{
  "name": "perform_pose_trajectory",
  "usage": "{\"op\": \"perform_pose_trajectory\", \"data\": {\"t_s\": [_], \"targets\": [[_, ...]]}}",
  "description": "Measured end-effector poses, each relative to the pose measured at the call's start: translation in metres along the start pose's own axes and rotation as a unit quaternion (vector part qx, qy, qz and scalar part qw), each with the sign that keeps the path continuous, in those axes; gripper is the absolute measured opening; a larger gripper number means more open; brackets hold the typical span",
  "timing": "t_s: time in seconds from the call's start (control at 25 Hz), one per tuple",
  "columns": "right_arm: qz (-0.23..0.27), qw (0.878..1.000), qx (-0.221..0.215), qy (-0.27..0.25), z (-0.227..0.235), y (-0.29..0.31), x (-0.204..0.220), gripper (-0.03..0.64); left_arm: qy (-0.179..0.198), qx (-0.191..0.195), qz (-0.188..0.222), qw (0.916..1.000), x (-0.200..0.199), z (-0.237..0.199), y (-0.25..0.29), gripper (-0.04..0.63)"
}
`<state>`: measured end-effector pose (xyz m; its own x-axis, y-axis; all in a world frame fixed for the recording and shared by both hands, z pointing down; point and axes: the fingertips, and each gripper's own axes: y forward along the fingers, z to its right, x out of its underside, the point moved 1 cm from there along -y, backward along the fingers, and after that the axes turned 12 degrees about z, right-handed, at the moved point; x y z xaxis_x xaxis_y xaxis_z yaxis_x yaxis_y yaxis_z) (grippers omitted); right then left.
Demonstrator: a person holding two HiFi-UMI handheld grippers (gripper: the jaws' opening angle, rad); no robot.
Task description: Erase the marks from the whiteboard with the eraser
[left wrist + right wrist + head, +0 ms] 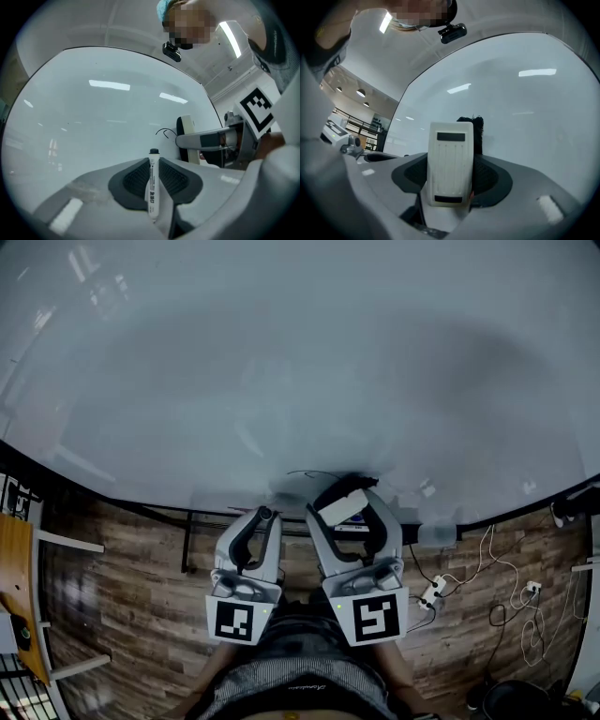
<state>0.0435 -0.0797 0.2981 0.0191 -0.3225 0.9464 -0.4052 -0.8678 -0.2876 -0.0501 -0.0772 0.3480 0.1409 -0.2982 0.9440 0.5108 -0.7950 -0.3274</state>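
Holding the eraser (449, 164) clamped in our right gripper (345, 503), we sit just beside the thin black mark (314, 472) at lower centre of the whiteboard (281, 362). Our left gripper (258, 521) pinches a marker (153, 187) (no part in wiping). Next, we judge, the felt must press flat and sweep over that mark.

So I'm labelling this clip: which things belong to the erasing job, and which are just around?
Job: whiteboard, black mark, eraser in right gripper.
Around: marker in left gripper, power strip, wooden desk.
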Motion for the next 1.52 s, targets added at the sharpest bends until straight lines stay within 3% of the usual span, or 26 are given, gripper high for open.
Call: {"op": "perform_pose_trajectory", "data": {"t_s": [0.2,0.36,0.8,1.08,1.52], "targets": [[0.003,1.0,0.029,-0.009,0.015,-0.007,-0.001,0.259,-0.01,0.014,0.0,0.9999,0.004,0.009,0.006,0.071],[0.01,0.999,0.039,-0.007,-0.011,0.006,-0.005,0.259,-0.015,0.012,0.0,0.9998,-0.001,-0.013,-0.007,0.071],[0.013,0.998,-0.05,0.021,-0.056,0.032,0.005,0.259,0.007,-0.026,-0.007,0.9996,0.0,-0.034,-0.018,0.071],[0.011,0.997,-0.064,0.029,-0.061,0.034,0.003,0.259,0.009,-0.032,-0.007,0.9994,-0.001,-0.041,-0.022,0.071],[0.006,0.999,0.035,-0.018,0.012,-0.003,-0.008,0.259,-0.014,0.028,0.005,0.9995,0.003,0.002,0.007,0.071]]}}
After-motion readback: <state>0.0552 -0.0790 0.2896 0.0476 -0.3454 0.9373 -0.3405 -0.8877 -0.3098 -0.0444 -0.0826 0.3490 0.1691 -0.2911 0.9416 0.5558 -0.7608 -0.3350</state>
